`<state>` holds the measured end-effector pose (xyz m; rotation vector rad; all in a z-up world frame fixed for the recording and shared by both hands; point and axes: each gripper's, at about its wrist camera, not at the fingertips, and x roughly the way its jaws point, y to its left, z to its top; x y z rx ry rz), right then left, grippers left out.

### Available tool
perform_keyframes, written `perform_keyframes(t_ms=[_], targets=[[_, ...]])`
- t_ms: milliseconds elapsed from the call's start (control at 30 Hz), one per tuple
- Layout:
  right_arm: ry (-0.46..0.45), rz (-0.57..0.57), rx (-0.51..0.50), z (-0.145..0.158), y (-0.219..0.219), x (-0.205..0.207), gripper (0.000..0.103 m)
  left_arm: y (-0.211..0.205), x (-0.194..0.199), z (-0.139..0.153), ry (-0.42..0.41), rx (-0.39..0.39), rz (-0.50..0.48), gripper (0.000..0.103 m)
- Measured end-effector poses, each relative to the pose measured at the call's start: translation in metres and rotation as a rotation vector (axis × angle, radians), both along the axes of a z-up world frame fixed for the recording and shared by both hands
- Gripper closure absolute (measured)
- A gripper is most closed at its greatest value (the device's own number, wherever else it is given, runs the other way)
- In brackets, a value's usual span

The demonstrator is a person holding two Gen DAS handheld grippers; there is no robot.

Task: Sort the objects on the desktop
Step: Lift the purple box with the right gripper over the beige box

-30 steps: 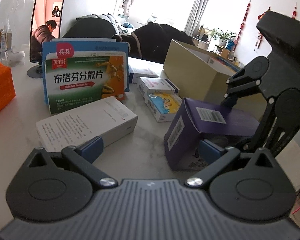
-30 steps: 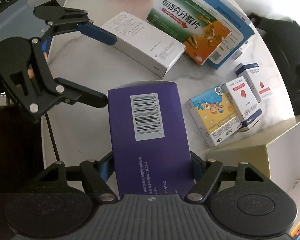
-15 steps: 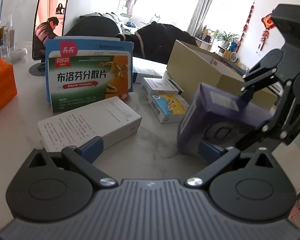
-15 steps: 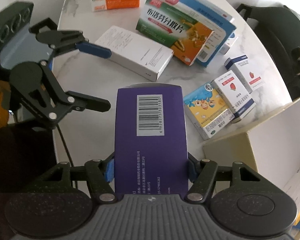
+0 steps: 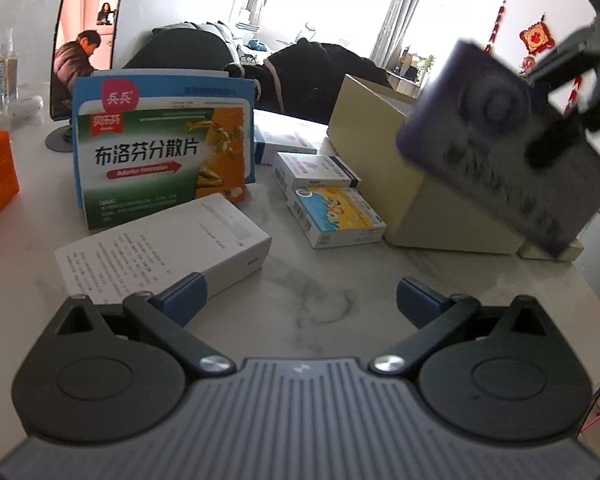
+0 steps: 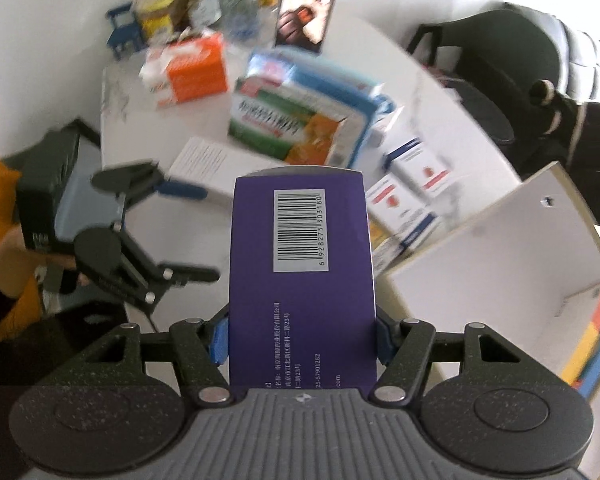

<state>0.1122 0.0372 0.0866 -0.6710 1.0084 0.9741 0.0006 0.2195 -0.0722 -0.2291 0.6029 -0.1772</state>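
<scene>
Now the purple box (image 6: pixel 300 264) is hanging in the air above the bench (image 5: pixel 320 292), beside the open cardboard box (image 5: pixel 384 152), with the right claw (image 6: pixel 300 340) clenching it by its sides. The left claw (image 5: pixel 300 300) is sitting released and empty, just touching the white box (image 5: pixel 160 248).
</scene>
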Motion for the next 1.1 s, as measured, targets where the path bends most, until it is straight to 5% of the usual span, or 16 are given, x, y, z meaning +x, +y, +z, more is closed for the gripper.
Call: perform_keyframes(t_ms=[267,500,1100], targets=[[-0.014,-0.140,0.082,0.031,-0.019,0.050,0.036,0.001,0.006,0.002,0.002,-0.007,0.002,0.000],[-0.024,-0.327,0.106,0.027,-0.044,0.108,0.036,0.003,0.009,-0.001,0.018,-0.008,0.007,0.000],[0.021,-0.889,0.085,-0.081,-0.080,0.229,0.035,0.004,0.010,-0.001,0.029,-0.006,0.004,0.000]])
